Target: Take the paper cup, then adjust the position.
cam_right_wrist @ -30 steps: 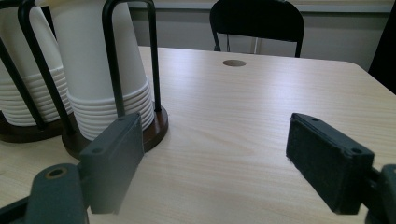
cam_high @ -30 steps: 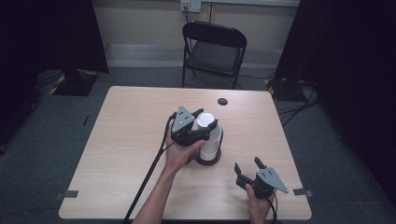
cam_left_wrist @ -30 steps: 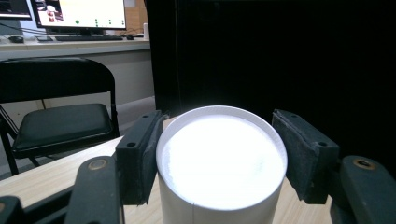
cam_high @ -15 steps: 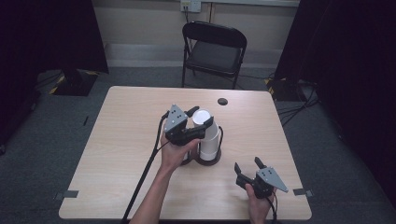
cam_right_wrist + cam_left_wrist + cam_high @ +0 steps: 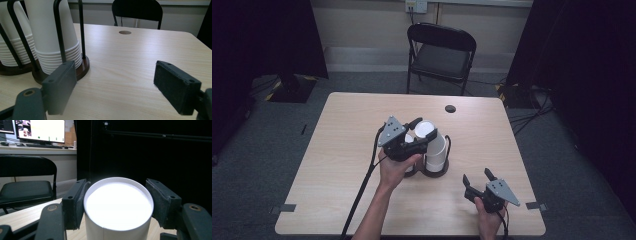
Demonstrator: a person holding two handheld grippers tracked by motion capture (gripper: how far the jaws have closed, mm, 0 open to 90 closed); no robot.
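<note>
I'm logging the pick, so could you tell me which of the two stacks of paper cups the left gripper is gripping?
The right-hand stack in the high view. The left gripper clamps its top cup, while the other stack stands untouched in its holder beside it.

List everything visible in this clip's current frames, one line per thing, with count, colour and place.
paper cup stacks: two, white, upside down in the holder, table middle
top cup: one, white, between the left tool's pads
cup holder: one, black wire on brown base, table middle
table: one, light wood, with a cable hole
folding chair: one, black, behind the table
monitor: one, lit, on a desk in the left gripper view
left tool: shut on the top cup
right tool: open, near table edge
</note>
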